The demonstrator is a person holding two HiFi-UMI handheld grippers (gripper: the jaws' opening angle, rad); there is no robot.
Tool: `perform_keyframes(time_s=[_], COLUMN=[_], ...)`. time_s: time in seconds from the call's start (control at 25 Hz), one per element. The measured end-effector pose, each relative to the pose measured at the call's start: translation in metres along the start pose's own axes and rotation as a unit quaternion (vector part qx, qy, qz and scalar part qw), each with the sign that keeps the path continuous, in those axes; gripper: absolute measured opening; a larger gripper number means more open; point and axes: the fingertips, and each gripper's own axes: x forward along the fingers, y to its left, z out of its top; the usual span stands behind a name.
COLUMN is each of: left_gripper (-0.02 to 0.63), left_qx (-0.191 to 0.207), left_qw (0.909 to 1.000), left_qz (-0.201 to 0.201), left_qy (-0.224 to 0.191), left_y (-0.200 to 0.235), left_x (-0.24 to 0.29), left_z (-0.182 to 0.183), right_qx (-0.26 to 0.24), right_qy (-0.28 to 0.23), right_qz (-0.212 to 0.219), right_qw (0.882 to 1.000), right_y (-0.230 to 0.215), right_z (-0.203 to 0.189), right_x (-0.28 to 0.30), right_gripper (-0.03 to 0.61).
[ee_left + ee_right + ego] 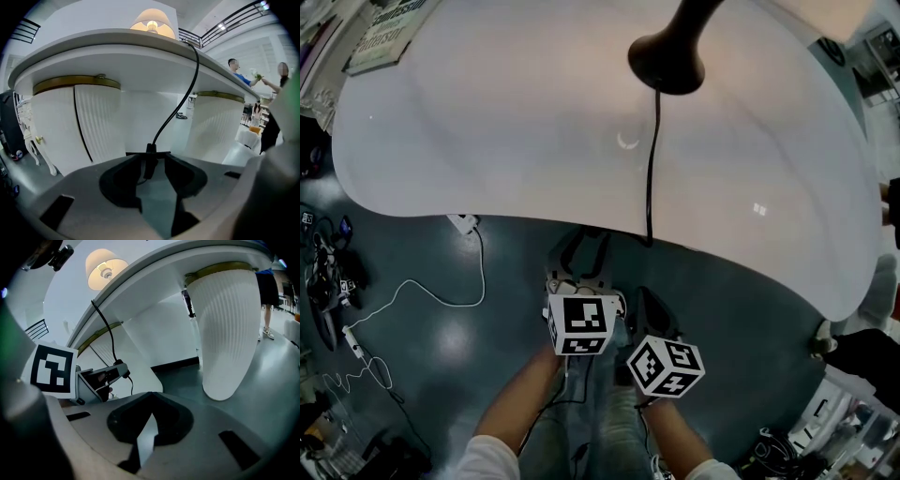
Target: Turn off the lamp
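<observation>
The lamp stands lit on the white table; its dark base shows from above. Its black cord runs over the table edge and hangs below. My left gripper is open under the table edge, with the cord's inline switch hanging between its jaws and a gap on each side. From the right gripper view the left gripper has the switch at its tip. My right gripper sits beside it, shut on nothing. From above, the left gripper is left of the right gripper.
Two white fluted pedestals carry the table. A white power strip with its cable lies on the grey floor, and cluttered gear lines the left. People stand far off at the right.
</observation>
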Motion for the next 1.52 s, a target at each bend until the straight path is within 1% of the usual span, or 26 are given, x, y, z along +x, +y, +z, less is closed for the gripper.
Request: perform_keyframes(time_s=[0.28, 0.56, 0.68, 0.72, 1.0, 1.32, 1.52], left_gripper=[0.163, 0.156, 0.111, 0.106, 0.098, 0.094, 0.091], left_qx=[0.005, 0.002, 0.002, 0.004, 0.009, 0.006, 0.004], left_qw=[1.0, 0.9997, 0.9997, 0.9997, 0.9997, 0.9998, 0.9998], left_qz=[0.0, 0.017, 0.024, 0.024, 0.022, 0.02, 0.018], left_qy=[0.006, 0.016, 0.011, 0.01, 0.008, 0.005, -0.006], left_y=[0.001, 0.009, 0.011, 0.011, 0.009, 0.009, 0.013], left_x=[0.011, 0.016, 0.016, 0.016, 0.016, 0.017, 0.015], left_z=[0.001, -0.002, 0.0, 0.0, 0.001, 0.001, 0.004], right_qx=[0.003, 0.009, 0.01, 0.011, 0.012, 0.014, 0.013], right_qy=[0.003, 0.007, 0.008, 0.009, 0.011, 0.013, 0.013], right_qz=[-0.002, -0.007, -0.008, -0.008, -0.007, -0.007, -0.007], right_qw=[1.0, 1.0, 1.0, 1.0, 1.0, 1.0, 1.0], right_y=[-0.002, -0.006, -0.007, -0.008, -0.007, -0.007, -0.005], right_z=[0.001, -0.001, -0.003, -0.003, -0.004, -0.005, -0.005], right_x=[0.004, 0.007, 0.008, 0.008, 0.01, 0.01, 0.012], right_gripper=[-0.002, -0.002, -0.002, -0.002, -0.002, -0.002, -0.002])
